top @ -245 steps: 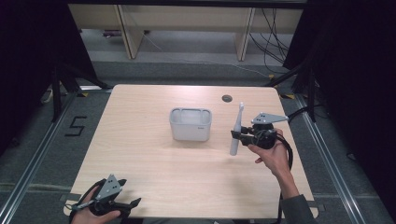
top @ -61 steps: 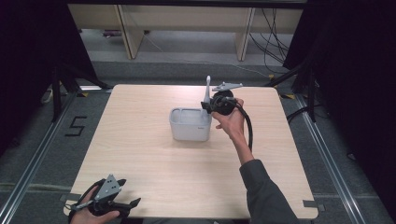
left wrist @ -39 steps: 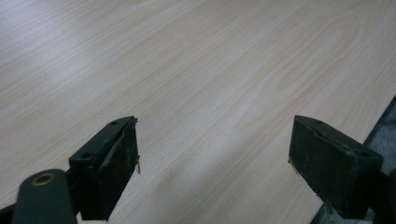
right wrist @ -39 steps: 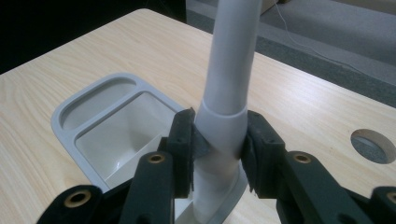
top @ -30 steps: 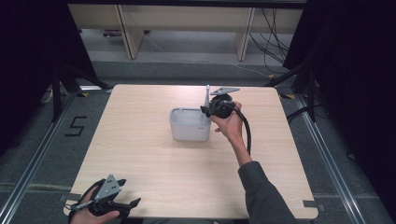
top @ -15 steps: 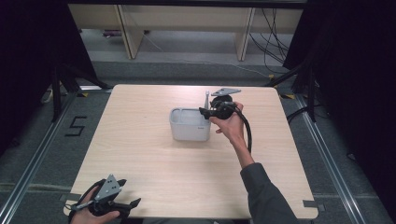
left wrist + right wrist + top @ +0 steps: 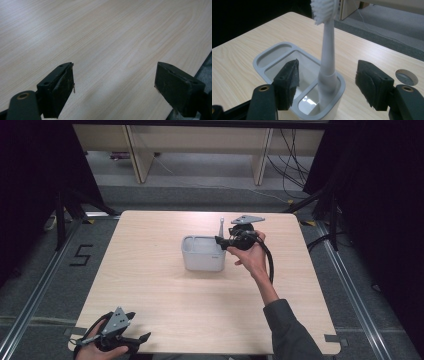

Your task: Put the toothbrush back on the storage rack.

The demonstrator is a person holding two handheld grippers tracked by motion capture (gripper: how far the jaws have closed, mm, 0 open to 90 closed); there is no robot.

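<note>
The electric toothbrush (image 7: 327, 57) stands upright in the grey holder's (image 7: 274, 53) end compartment, between the right gripper's (image 7: 327, 82) parted, untouching jaws. Left gripper (image 7: 115, 87) gapes empty at the desk's (image 7: 165, 285) near-left corner.

Matt grey plastic holder (image 7: 274, 67), smooth white plastic toothbrush (image 7: 327, 50), pale satin wood-grain table (image 7: 112, 37), worn black jaw pads.

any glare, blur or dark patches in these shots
High view: black surroundings, evenly lit table. Left gripper view: pale sheen across the wood, near tongs soft. Right gripper view: toothbrush bristles cropped and slightly blurred, reflection inside the holder.
</note>
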